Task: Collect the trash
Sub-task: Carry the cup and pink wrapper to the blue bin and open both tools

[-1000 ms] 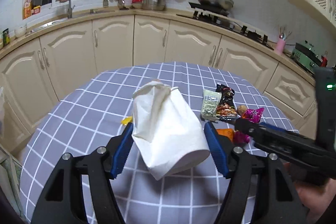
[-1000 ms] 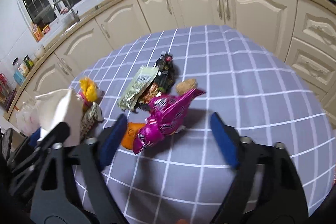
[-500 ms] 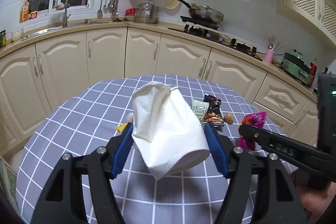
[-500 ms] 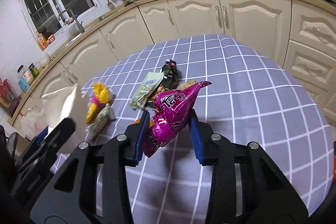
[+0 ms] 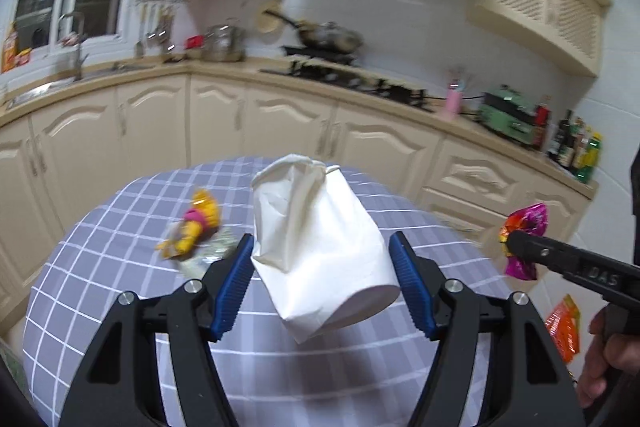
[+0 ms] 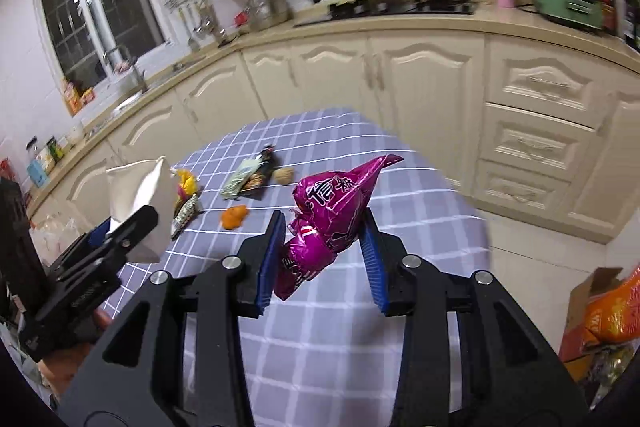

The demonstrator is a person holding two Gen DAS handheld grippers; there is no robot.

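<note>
1. Wrapper [image 6: 332,211], magenta foil, is held clear above the table [image 6: 400,195], pinched between the blue pads of the right gripper [image 6: 324,255]; in the left view it shows at three o'clock of the bag.
2. Its long axis is seen running from seven o'clock up to one o'clock in the right view, with the twisted pointed end aimed up and away toward the cabinets.
3. Only the lower crumpled half is caught by the pads; the upper part juts out free.
4. The bag [image 5: 320,247], white paper, is clamped across its body by the left gripper [image 5: 322,279], mouth tilted up toward eleven o'clock and away from the camera, base nearest the lens.
5. Left on the table in the right view: a yellow wrapper [image 6: 186,183] at nine o'clock of the magenta one, an orange scrap [image 6: 235,217], and green and dark packets [image 6: 250,177] at eleven o'clock.
6. Slipping is judged the main risk: slick foil gripped low could slide out if swung quickly.
7. A missed drop is also likely, since the bag mouth looks pinched partly closed and faces away; the pointed end could catch the rim and fall beside it.
8. Squeezing harder could collapse the bag further.
</note>
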